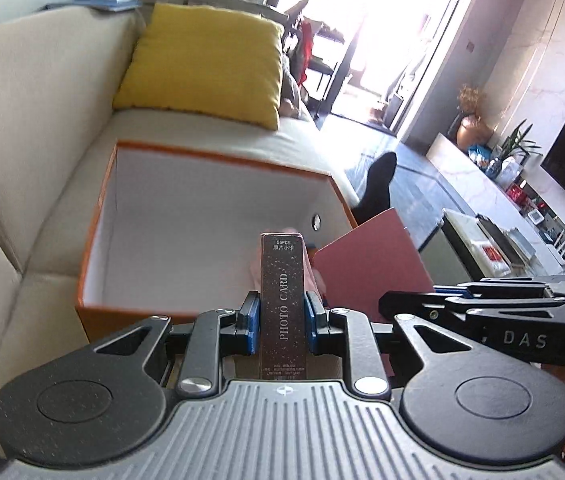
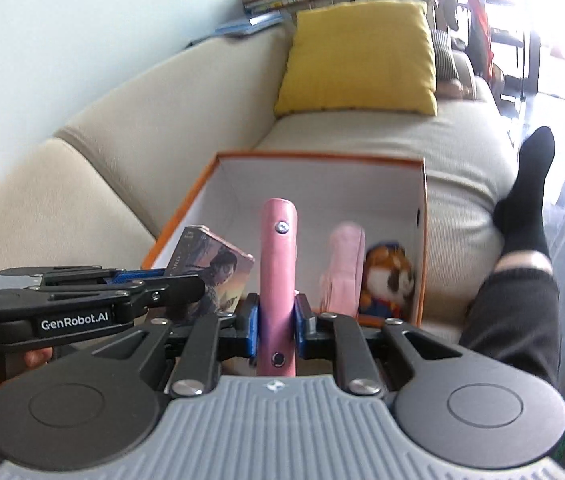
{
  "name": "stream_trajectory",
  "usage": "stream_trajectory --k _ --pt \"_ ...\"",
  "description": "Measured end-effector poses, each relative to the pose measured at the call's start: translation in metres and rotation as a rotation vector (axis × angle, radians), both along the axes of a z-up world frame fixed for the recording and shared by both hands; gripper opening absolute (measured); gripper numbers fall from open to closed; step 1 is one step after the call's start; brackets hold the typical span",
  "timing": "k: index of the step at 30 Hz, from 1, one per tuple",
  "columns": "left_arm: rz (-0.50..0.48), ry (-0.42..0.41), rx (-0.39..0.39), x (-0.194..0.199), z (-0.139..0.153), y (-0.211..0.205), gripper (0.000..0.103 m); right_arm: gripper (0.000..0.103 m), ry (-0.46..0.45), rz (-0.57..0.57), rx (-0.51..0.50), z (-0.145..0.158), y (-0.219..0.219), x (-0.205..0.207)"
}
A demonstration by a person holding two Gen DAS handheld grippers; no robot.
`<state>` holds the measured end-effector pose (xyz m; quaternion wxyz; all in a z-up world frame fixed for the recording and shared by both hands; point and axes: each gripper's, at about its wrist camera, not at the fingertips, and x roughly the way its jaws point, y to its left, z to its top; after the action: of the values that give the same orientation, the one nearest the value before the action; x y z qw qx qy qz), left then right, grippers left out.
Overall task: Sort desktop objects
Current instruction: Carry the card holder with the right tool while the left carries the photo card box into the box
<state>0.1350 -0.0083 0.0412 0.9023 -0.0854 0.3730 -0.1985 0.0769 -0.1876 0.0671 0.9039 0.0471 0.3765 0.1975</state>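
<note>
Looking along your left tool [image 1: 281,316], you see it clenched on a dark photo card box [image 1: 282,300], held upright on edge just in front of the orange box [image 1: 218,160] on the sofa [image 1: 30,112]. Your right tool enters from the right, carrying a pink flat case [image 1: 370,268] beside the orange box's near right corner.

From your right tool [image 2: 277,316], you see it gripping that pink case [image 2: 278,264] edge-on. Inside the orange box [image 2: 322,157] lie a pale pink pouch [image 2: 342,268] and a plush toy [image 2: 388,280]. Beyond it leans a yellow cushion [image 2: 358,60].
</note>
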Motion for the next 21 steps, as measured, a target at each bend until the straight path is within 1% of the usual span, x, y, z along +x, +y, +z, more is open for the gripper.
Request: stream_trajectory --k 5,10,15,18,21 --pt "0.022 -0.017 -0.011 0.015 0.006 0.005 0.025 0.018 -0.046 -0.012 0.012 0.015 0.002 0.022" --pt "0.047 -0.024 -0.006 0.036 0.007 0.012 0.025 0.018 -0.049 -0.03 0.033 0.017 0.004 0.051" --pt "0.055 -0.009 0.003 0.053 -0.001 0.012 0.025 0.019 0.021 -0.061 0.064 -0.002 0.003 0.085" --pt "0.047 0.019 0.014 0.064 -0.013 0.007 0.025 0.018 0.077 -0.058 0.071 -0.02 0.007 0.103" --pt "0.047 0.061 0.041 0.075 -0.03 0.005 0.025 0.018 0.14 -0.035 0.082 -0.04 0.014 0.116"
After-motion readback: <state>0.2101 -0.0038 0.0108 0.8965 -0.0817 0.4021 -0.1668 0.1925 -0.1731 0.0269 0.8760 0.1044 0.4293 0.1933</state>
